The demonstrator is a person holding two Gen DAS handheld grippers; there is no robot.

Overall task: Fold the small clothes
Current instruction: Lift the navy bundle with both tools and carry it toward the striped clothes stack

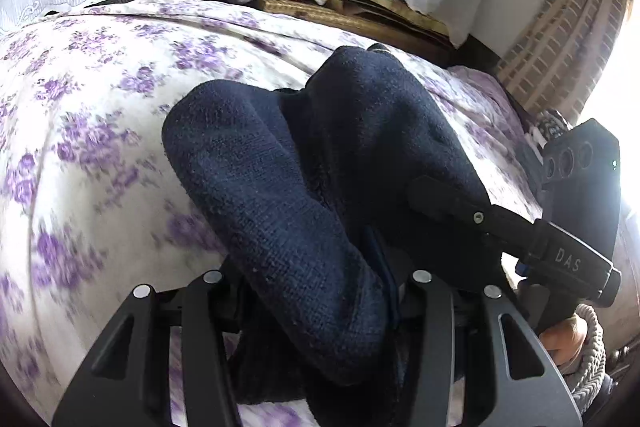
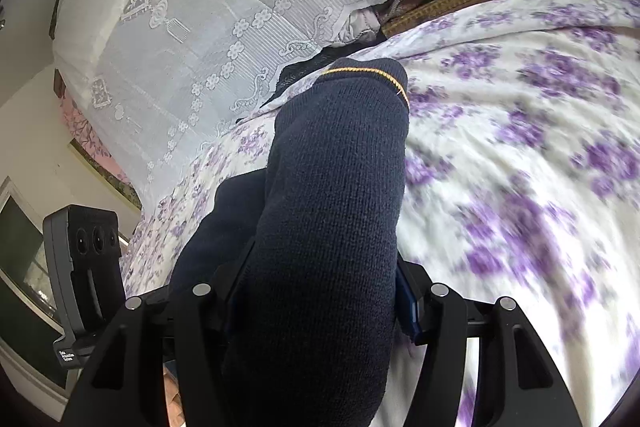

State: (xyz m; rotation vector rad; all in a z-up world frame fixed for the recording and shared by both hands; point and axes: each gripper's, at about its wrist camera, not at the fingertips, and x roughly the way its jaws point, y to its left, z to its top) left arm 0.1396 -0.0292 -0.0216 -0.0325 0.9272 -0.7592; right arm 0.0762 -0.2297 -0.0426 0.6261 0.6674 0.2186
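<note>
While lifted off the bed (image 1: 80,115), the navy knit garment (image 1: 280,187) is draped with its long axis running away from each camera, far end pointed toward the lace curtain (image 2: 192,27). It is pinched by the left hand-held gripper (image 1: 320,307) and by the right hand-held gripper (image 2: 316,307); fabric is bunched between the jaws of both. Purple-flowered bedding is seen below, blurred. Much of the bed beyond is blocked in both views by the garment itself. A yellow stitched line (image 2: 372,73) is seen across its far edge. Coarse, dark knit texture is noted.
</note>
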